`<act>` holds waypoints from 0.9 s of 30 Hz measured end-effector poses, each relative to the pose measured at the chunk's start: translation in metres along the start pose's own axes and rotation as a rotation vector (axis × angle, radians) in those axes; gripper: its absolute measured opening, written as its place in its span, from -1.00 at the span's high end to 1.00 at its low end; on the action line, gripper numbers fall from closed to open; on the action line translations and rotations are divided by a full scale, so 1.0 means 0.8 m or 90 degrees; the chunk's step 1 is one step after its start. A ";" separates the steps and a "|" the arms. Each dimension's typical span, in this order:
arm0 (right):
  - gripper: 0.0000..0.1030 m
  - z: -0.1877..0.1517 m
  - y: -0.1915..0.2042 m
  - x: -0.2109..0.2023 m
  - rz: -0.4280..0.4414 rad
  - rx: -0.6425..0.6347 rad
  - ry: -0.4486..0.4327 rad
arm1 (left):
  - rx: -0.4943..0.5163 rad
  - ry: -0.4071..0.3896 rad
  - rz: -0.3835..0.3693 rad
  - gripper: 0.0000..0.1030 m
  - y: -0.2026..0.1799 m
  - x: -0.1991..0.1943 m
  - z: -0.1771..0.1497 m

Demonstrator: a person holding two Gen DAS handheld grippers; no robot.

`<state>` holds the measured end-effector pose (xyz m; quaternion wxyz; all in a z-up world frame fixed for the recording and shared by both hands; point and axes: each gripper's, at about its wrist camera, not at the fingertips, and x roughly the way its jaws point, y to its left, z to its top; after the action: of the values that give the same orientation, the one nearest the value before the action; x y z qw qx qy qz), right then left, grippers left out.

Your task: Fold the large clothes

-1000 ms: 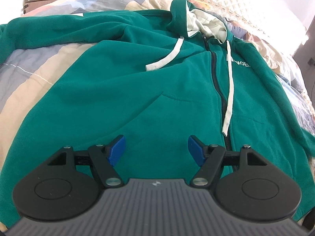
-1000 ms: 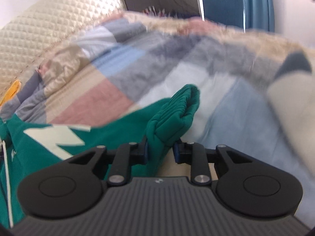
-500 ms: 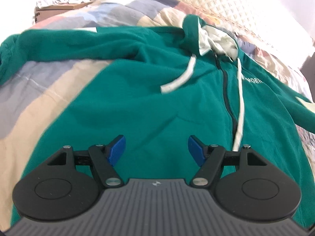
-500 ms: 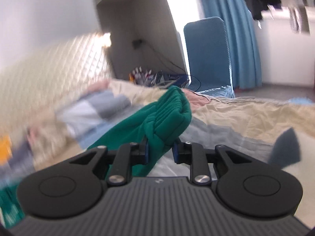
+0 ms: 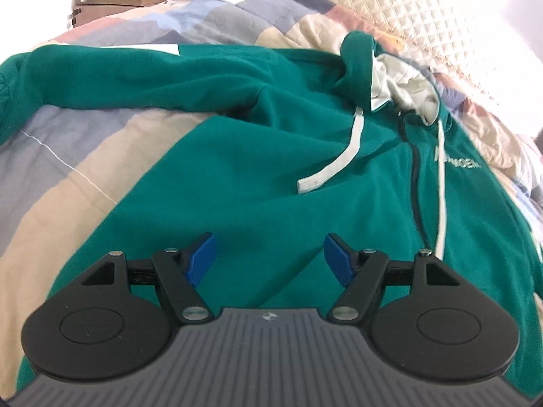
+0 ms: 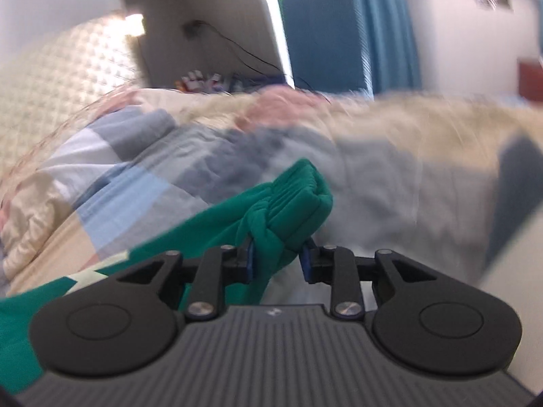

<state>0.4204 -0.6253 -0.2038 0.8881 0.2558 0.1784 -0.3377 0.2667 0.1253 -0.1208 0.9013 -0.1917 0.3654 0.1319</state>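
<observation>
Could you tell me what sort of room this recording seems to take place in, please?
Most likely a bedroom. A green hoodie lies spread on a bed covered with a patchwork quilt, a quilted cream headboard runs along the far side, and blue curtains hang beyond the bed.

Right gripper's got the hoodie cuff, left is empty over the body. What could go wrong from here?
1. The right gripper has just been opening with the ribbed cuff between its jaws; the sleeve may drop before it is placed.
2. The drawstrings lie loose across the hoodie; they could get trapped inside a fold.
3. The hood is bunched, so folding over it may leave a lump.
</observation>
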 end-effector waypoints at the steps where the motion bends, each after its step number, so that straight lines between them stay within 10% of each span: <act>1: 0.19 -0.005 -0.003 -0.005 -0.010 0.015 0.000 | 0.006 0.010 0.002 -0.45 -0.001 0.006 -0.003; 4: -0.25 -0.015 -0.005 -0.029 -0.020 0.027 -0.017 | 0.019 0.027 0.006 -0.45 0.000 0.013 -0.014; 11: -0.27 -0.027 -0.001 -0.121 0.085 0.049 0.014 | 0.016 0.013 -0.007 -0.45 0.001 -0.018 -0.016; 19: -0.27 -0.079 0.018 -0.187 0.264 -0.022 0.266 | -0.027 0.026 0.013 -0.45 0.037 -0.059 -0.005; 27: -0.56 -0.134 0.014 -0.194 0.304 -0.040 0.446 | -0.140 0.018 0.059 -0.45 0.117 -0.102 -0.002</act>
<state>0.3026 -0.4778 -0.2107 0.8346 0.3619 0.4151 -0.0096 0.1732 0.2003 -0.0870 0.8624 -0.2744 0.3700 0.2097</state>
